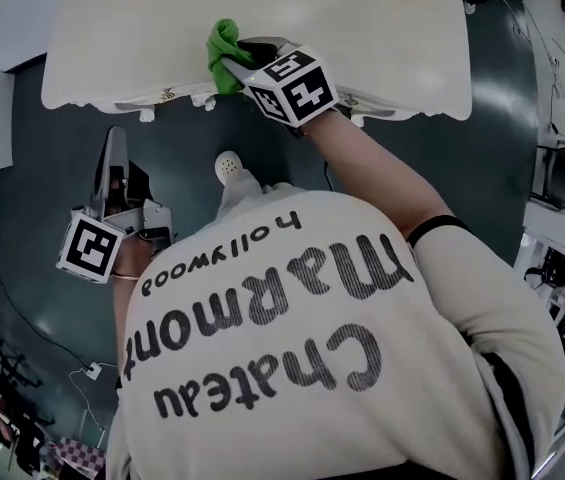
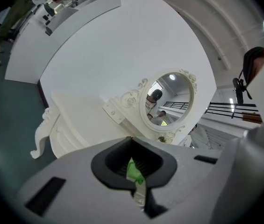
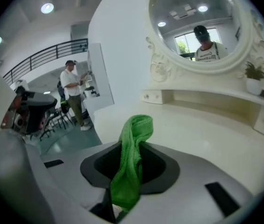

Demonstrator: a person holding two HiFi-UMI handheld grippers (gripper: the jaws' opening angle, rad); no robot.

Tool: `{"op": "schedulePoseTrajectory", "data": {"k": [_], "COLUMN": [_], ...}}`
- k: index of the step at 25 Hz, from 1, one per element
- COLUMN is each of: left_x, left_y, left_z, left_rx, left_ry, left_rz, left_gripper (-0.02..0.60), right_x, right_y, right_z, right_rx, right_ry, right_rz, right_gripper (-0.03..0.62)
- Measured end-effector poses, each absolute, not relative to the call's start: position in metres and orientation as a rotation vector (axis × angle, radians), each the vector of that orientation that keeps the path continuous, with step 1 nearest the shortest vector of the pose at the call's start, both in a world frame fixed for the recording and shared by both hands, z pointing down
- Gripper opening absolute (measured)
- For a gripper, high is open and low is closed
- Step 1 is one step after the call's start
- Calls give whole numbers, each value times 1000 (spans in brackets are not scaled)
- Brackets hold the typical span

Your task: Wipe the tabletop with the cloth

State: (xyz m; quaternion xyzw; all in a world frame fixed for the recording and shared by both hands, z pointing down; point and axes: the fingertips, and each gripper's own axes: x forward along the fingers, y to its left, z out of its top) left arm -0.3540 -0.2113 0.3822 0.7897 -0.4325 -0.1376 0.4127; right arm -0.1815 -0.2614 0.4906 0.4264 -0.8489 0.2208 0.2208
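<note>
The right tool point(image 1: 234, 56) is clamped on a bunched green terry cloth point(image 1: 224, 48) and holds it over the near edge of the cream-white ornate dressing bench point(image 1: 362, 28). Whether the cloth presses on the surface cannot be told. In the right gripper view the right tool point(image 3: 131, 162) has the cloth point(image 3: 136, 127) pinched between its jaws. One fold stands up above the jaws and the rest hangs down through the gap. Beyond it lies the pale bench top point(image 3: 206, 134), with an oval carved-frame mirror point(image 3: 197, 27) at the back.

The left tool point(image 1: 115, 153) hangs low over the dark teal floor point(image 1: 52, 148), well apart from the bench and the cloth. In the left gripper view the left tool point(image 2: 132, 171) has its jaws pressed together. A small green scrap shows in the slit between them, and what it is cannot be made out. This view looks toward the side of the bench point(image 2: 75, 125) and the mirror point(image 2: 169, 101).
</note>
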Motion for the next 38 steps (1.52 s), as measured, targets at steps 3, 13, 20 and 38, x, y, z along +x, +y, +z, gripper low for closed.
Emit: {"op": "schedulePoseTrajectory", "data": {"k": [3,13,20,38], "left_x": [-377,-376,-356,-295], "left_y": [-207,-207,-198,-172], "left_z": [384,372,366,350], "left_rx": [1956,1972,2002,2084], "left_ry": [-1143,-1129,-1097,-1011], "left_rz": [-367,-385,-362,-337], "left_gripper": [8,8,8,8], "right_x": [-203,-201,-169,-64], "right_y": [-260,-267,-247,-209], "right_z": [509,510,509,515], "right_rx": [1033,1034,1099,1357], "right_ry": [-2272,-2234,-2213,-2116], "right_rz": [402,476,502,591], "right_gripper": [117,115,114,112]}}
